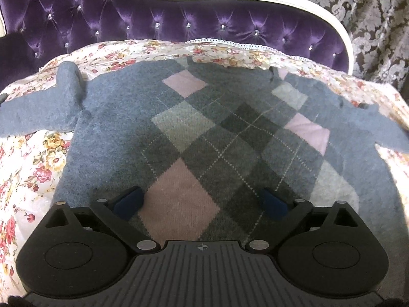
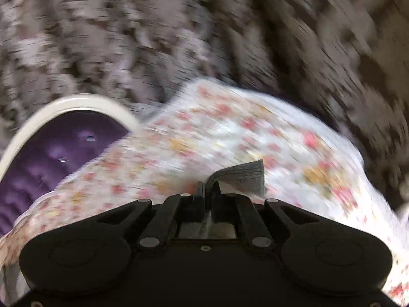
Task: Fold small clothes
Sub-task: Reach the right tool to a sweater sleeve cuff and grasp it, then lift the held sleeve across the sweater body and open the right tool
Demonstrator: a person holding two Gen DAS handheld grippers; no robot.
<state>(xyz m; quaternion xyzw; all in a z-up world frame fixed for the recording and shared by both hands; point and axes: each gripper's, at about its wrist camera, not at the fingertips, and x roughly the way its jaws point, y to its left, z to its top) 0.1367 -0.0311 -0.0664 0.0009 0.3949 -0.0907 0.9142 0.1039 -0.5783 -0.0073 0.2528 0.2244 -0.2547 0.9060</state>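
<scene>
A small grey argyle sweater (image 1: 204, 138) with pink and pale diamonds lies spread flat on a floral bedspread (image 1: 33, 168), its sleeves reaching left and right. My left gripper (image 1: 202, 200) hovers over the sweater's lower part, wide open and empty, blue fingertips (image 1: 129, 199) apart. My right gripper (image 2: 207, 188) is shut on a grey knit edge of the sweater (image 2: 242, 175), which sticks up past the jaws. The right wrist view is motion-blurred.
A purple tufted headboard (image 1: 153, 20) with a white frame stands behind the bed; it also shows in the right wrist view (image 2: 51, 148). A brown and white patterned curtain (image 1: 370, 12) hangs at the back right. The bedspread (image 2: 230, 133) fills the right wrist view.
</scene>
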